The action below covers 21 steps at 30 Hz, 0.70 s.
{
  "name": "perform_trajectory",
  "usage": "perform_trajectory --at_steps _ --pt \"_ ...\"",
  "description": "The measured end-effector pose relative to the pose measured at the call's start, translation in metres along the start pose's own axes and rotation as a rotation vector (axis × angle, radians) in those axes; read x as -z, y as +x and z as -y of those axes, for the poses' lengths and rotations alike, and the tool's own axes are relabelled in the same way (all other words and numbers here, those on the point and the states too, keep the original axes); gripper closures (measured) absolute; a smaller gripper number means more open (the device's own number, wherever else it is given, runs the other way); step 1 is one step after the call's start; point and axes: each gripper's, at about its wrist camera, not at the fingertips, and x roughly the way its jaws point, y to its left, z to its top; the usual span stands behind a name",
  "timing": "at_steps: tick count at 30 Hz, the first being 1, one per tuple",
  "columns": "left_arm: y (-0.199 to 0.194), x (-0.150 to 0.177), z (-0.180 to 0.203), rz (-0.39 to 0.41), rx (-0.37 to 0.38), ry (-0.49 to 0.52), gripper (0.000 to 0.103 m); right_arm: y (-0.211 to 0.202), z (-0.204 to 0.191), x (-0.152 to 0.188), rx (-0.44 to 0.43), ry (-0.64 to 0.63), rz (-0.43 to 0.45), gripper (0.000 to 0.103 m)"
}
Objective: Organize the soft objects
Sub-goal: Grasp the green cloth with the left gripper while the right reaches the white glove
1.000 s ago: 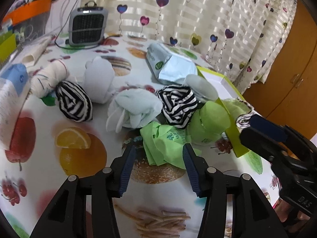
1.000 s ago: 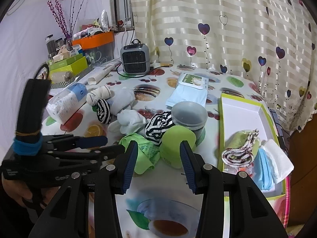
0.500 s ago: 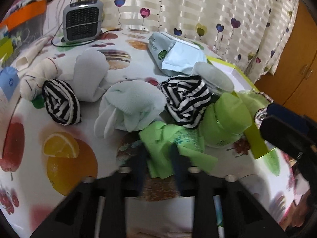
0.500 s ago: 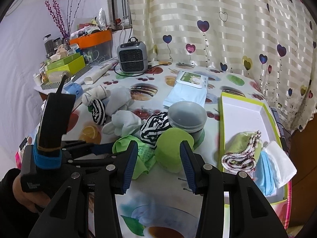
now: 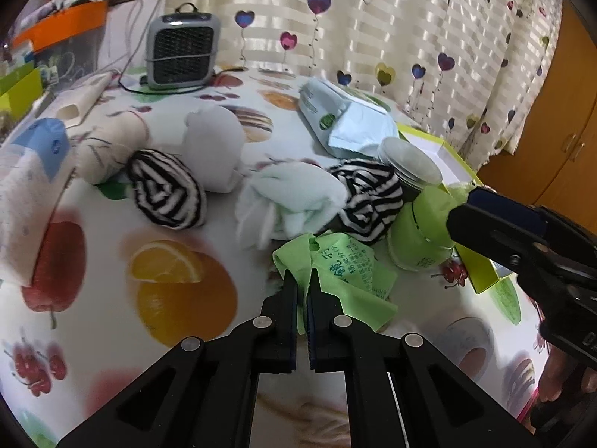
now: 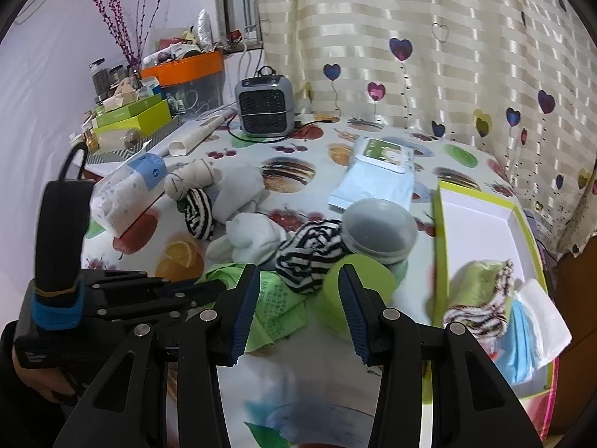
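My left gripper (image 5: 303, 280) is shut on the near edge of a crumpled green bag (image 5: 347, 272) that lies on the fruit-print table; it also shows in the right wrist view (image 6: 276, 302). Behind it lie a white sock bundle (image 5: 291, 201), two black-and-white striped rolls (image 5: 166, 194) (image 5: 367, 198), a white roll (image 5: 212, 149) and a cream roll (image 5: 108, 145). My right gripper (image 6: 298, 298) is open and empty above the table, its fingers framing the green bag and a green jar (image 6: 358, 291). The green-rimmed box (image 6: 485, 224) at right holds folded cloths (image 6: 481, 295).
A grey lidded tub (image 6: 378, 229) stands behind the green jar. A wipes pack (image 5: 343, 119), a small grey heater (image 5: 181, 54) and a tissue pack (image 5: 30, 183) sit around the pile. Boxes and jars crowd the far left shelf (image 6: 149, 104). A wooden cabinet (image 5: 559, 112) stands right.
My left gripper moved forward to the green bag and closed its jaws on the bag's near edge. My right gripper stayed open and shifted only slightly.
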Motion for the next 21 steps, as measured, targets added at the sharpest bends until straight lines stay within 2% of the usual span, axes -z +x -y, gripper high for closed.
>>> perform_trajectory --at_steps 15,21 --pt "-0.023 0.002 -0.044 0.048 -0.035 -0.075 0.099 0.050 -0.026 -0.019 -0.064 -0.067 -0.063 0.058" --pt "-0.027 0.002 -0.061 0.058 -0.048 -0.102 0.099 0.075 -0.032 -0.025 -0.049 -0.080 -0.108 0.058"
